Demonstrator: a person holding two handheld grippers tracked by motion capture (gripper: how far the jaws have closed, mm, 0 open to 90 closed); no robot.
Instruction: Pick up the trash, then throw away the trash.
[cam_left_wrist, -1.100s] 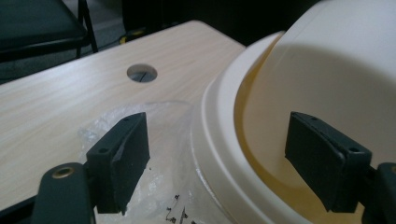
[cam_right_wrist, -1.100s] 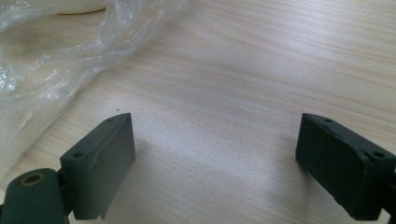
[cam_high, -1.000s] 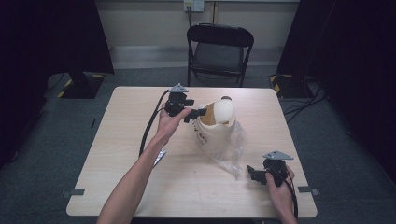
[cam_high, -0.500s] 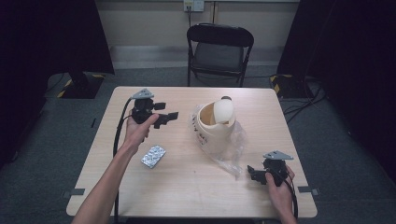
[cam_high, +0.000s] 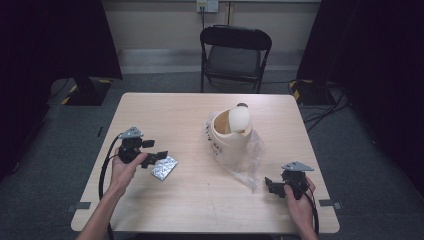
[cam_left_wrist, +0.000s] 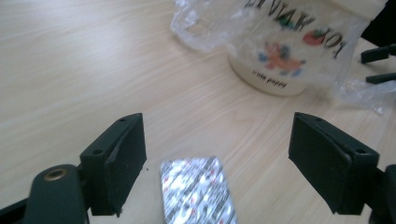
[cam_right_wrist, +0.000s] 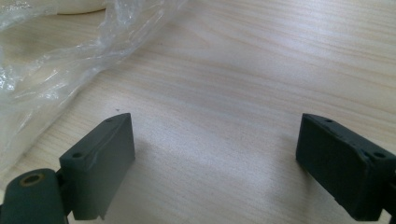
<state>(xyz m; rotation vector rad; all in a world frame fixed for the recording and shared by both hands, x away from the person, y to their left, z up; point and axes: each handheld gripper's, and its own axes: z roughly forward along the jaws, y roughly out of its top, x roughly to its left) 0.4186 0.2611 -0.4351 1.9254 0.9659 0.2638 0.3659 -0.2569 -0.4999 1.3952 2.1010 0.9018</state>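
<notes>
I am bringing the left gripper (cam_high: 159, 157) down onto the foil blister pack (cam_high: 164, 168), which is lying flat on the counter (cam_high: 165, 115) near its left side, well apart from the cream jug (cam_high: 231, 137). A second ago this gripper was up at the jug's rim; now it is sitting low beside the pack, so I am judging the work at the jug as finished for the moment and the pack as the next thing to lift. Its jaws have just been opening and are standing wide; in the left gripper view the pack (cam_left_wrist: 198, 191) is lying between them, but neither pad is touching it, so nothing is gripped yet.

The right gripper (cam_high: 270, 185) is resting by the counter's near right corner, just beside the loose clear plastic bag (cam_high: 250, 162) that is trailing from the jug, exactly where it was a second ago. Its jaws are spread wide over bare wood, holding nothing.

The pack is thin and flat, so I am expecting an awkward pinch.
</notes>
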